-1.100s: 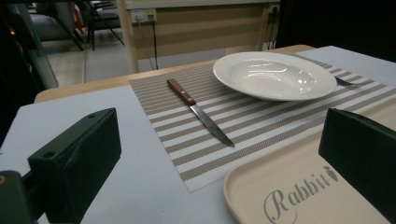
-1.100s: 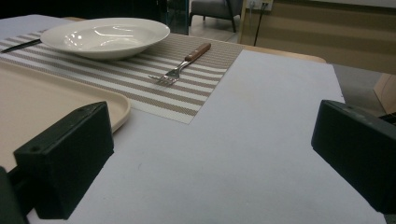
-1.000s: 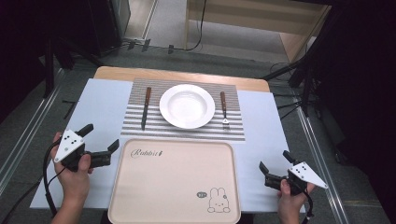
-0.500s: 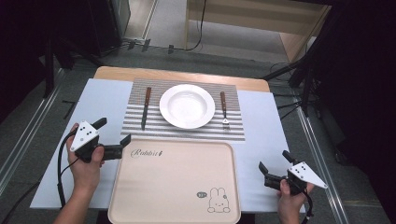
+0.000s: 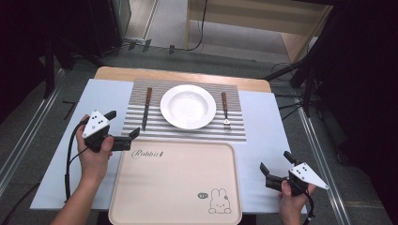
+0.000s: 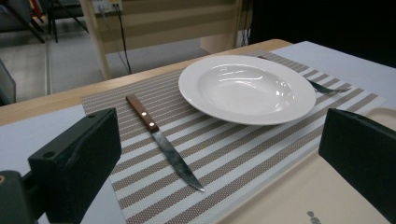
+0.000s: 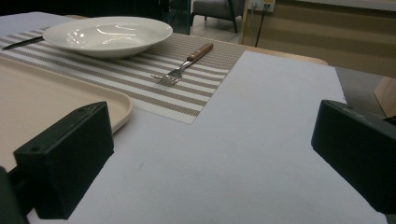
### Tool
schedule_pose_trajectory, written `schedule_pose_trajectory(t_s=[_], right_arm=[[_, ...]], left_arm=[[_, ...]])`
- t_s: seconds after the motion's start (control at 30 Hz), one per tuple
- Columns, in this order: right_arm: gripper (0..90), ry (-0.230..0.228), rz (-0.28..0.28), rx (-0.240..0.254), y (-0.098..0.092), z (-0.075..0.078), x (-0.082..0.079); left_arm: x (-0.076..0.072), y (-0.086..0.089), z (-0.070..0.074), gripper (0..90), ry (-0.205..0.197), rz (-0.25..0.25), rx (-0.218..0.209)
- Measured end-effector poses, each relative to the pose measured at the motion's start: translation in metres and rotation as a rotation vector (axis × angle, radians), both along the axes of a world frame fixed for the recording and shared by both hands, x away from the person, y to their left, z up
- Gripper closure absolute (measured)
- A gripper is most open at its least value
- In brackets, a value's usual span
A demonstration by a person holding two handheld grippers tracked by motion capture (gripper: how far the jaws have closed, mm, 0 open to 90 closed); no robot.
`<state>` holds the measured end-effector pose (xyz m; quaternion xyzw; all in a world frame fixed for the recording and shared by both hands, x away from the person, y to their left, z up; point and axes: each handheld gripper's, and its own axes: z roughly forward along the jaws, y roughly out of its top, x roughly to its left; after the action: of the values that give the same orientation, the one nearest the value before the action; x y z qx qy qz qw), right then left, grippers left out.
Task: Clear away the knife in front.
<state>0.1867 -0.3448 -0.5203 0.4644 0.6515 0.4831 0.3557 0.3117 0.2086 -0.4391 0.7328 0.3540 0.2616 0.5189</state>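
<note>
A white deep plate (image 5: 187,106) sits mid-way on a striped placemat (image 5: 234,131). A wooden-handled knife (image 5: 147,108) lies left of it and a fork (image 5: 225,110) right of it. Nearer me lies a beige tray (image 5: 173,183) with a rabbit print, nothing on it. My left gripper (image 5: 124,123) is open and empty at the tray's far left corner, just short of the knife (image 6: 161,140) and plate (image 6: 247,88). My right gripper (image 5: 274,160) is open and empty over the pale mat, right of the tray. The fork (image 7: 182,67) lies ahead of it.
A pale blue-grey mat (image 5: 263,140) covers the table, with a wooden strip (image 5: 187,75) along the far edge. Metal rails (image 5: 324,159) run along both sides. Cables and furniture legs are on the floor beyond the table.
My left gripper has moved forward and to the right, from the mat's near left part to the tray's far left corner near the knife. The right gripper has stayed put.
</note>
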Motion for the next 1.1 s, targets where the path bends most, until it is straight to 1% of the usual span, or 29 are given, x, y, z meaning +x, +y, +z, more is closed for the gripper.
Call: schedule_pose_trajectory(t_s=[0.03,0.07,0.17,0.2,0.23,0.3,0.33,0.37,0.4,0.57,0.6,0.67,0.73,0.77,0.8,0.9,0.97,1.0,1.1], right_arm=[[0.0,0.000,0.000,0.000,0.000,0.000,0.000],[0.0,0.000,0.001,0.000,0.000,0.000,0.000],[0.0,0.000,0.001,-0.001,0.000,0.000,0.000],[0.0,0.000,0.001,-0.001,0.000,0.000,0.000],[0.0,0.000,0.001,-0.001,0.000,0.000,0.000],[0.0,0.000,0.003,-0.001,0.000,0.000,0.000],[0.0,0.000,0.002,-0.001,0.000,0.000,0.000],[0.0,0.000,0.002,-0.002,0.000,0.000,0.000],[0.0,0.000,0.002,-0.002,0.000,0.000,0.000],[0.0,0.000,0.003,-0.001,0.000,0.000,0.000],[0.0,0.000,0.004,-0.003,0.000,0.000,0.000],[0.0,0.000,0.004,-0.003,0.000,0.000,0.000],[0.0,0.001,0.004,-0.003,0.000,0.000,0.000],[0.0,0.001,0.004,-0.003,0.000,0.000,0.000],[0.0,0.001,0.004,-0.002,0.000,0.000,0.000],[0.0,0.000,0.005,-0.003,0.000,0.000,0.000],[0.0,0.001,0.005,-0.003,0.000,0.000,0.000],[0.0,0.001,0.005,-0.003,0.000,0.000,0.000],[0.0,0.001,0.005,-0.002,0.000,0.000,0.000]], left_arm=[[0.002,-0.001,0.000,0.0,0.005,0.002,0.004],[0.007,-0.002,0.001,0.0,0.020,0.006,0.002],[0.013,-0.003,0.002,0.0,0.028,0.016,-0.003],[0.016,-0.004,0.002,0.0,0.031,0.019,0.002],[0.016,-0.004,0.002,0.0,0.031,0.019,0.002],[0.023,-0.006,0.004,0.0,0.042,0.030,0.000],[0.023,-0.006,0.004,0.0,0.042,0.030,0.000],[0.027,-0.008,0.005,0.0,0.050,0.034,0.001],[0.027,-0.008,0.005,0.0,0.050,0.034,0.001],[0.039,-0.013,0.007,0.0,0.069,0.041,0.006],[0.039,-0.013,0.007,0.0,0.069,0.041,0.006],[0.042,-0.013,0.007,0.0,0.075,0.044,-0.001],[0.047,-0.013,0.007,0.0,0.086,0.047,0.002],[0.047,-0.013,0.007,0.0,0.086,0.047,0.002],[0.051,-0.014,0.007,0.0,0.090,0.053,0.013],[0.055,-0.015,0.008,0.0,0.097,0.055,0.015],[0.060,-0.016,0.009,0.0,0.104,0.057,0.007],[0.060,-0.016,0.009,0.0,0.104,0.057,0.007],[0.066,-0.017,0.010,0.0,0.109,0.062,0.009]])
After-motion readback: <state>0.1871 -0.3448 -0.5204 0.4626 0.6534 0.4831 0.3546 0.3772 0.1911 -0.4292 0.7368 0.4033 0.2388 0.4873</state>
